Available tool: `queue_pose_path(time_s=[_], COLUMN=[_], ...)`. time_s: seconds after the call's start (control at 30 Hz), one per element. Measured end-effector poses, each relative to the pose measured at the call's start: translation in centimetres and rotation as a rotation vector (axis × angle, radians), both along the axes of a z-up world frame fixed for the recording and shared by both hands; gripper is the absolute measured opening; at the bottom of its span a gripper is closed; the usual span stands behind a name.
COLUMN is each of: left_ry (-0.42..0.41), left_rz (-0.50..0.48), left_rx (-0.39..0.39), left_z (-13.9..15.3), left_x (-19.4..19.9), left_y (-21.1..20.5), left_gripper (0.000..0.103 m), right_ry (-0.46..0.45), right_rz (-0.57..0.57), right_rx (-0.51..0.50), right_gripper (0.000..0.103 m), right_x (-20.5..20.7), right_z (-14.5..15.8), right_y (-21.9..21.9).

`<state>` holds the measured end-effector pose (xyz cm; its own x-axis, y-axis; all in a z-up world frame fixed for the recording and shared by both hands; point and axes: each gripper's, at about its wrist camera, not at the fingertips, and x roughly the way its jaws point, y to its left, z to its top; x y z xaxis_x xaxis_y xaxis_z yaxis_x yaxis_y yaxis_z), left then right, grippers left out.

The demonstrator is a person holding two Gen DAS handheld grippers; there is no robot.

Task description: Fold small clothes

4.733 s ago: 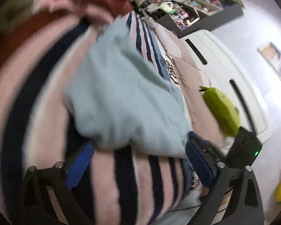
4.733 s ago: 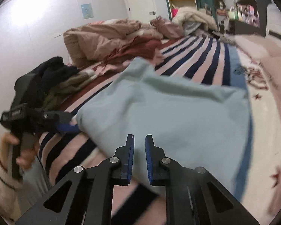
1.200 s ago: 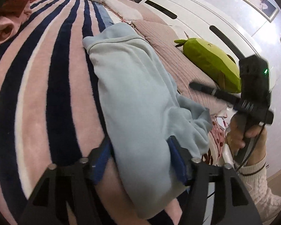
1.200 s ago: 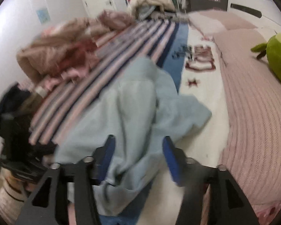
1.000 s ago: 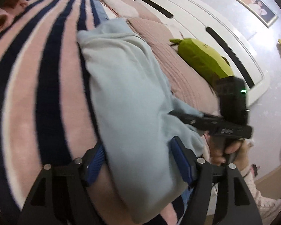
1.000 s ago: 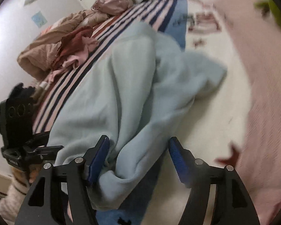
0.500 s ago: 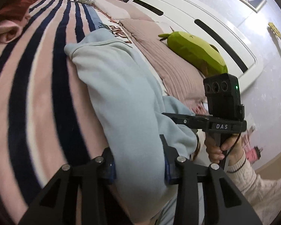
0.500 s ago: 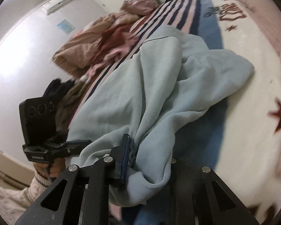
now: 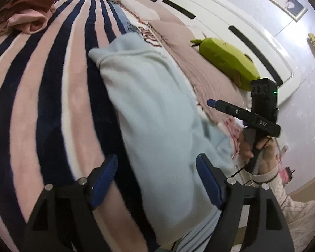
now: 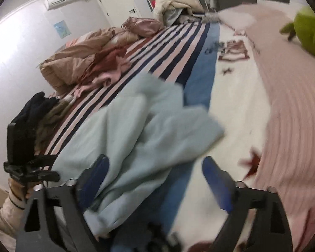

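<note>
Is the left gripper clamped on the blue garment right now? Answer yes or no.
No: the left gripper stands wide open, its blue pads either side of the light blue garment without pinching it.

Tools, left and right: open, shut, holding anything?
Left tool: open, holding nothing; light blue garment lies between its fingers.
Right tool: open, holding nothing.

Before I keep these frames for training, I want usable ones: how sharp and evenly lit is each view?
Left wrist view: the light blue fleece garment is mildly soft, the striped pink and navy blanket smears at the fisheye edge. Right wrist view: motion blur throughout, the right gripper smeared, and wall glare at upper left.
</note>
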<state>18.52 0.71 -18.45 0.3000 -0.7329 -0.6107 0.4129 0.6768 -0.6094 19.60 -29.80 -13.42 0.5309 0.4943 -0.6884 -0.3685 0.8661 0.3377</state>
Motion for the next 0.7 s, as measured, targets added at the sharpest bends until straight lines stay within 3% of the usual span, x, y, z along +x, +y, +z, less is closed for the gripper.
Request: queue_pose_path(time_s=[0.23, 0.3, 0.47, 0.63, 0.7], left_ry=[0.000, 0.013, 0.031, 0.037, 0.041], left_rz=[-0.013, -0.014, -0.025, -0.025, -0.031], left_rx=[-0.005, -0.011, -0.032, -0.089, -0.101], left_z=[0.0, -0.5, -1.2, -1.2, -1.2], left_x=[2.6, 3.0, 3.7, 4.1, 4.3], left_y=[-1.4, -1.5, -1.5, -1.3, -1.3], left_gripper=[0.079, 0.079, 0.079, 0.079, 0.079], right_ry=[0.146, 0.241, 0.307, 0.336, 0.333], right_rz=[0.018, 0.033, 0.147, 0.264, 0.269], right_rx=[0.084, 0.180, 0.400, 0.547, 0.546], right_gripper=[0.092, 0.095, 0.095, 0.095, 0.096], right_x=[7.3, 8.4, 7.6, 6.1, 5.7], right_z=[-3.6, -5.6, -6.5, -6.8, -7.0], right_y=[-0.3, -0.3, 0.4, 2.0, 2.7])
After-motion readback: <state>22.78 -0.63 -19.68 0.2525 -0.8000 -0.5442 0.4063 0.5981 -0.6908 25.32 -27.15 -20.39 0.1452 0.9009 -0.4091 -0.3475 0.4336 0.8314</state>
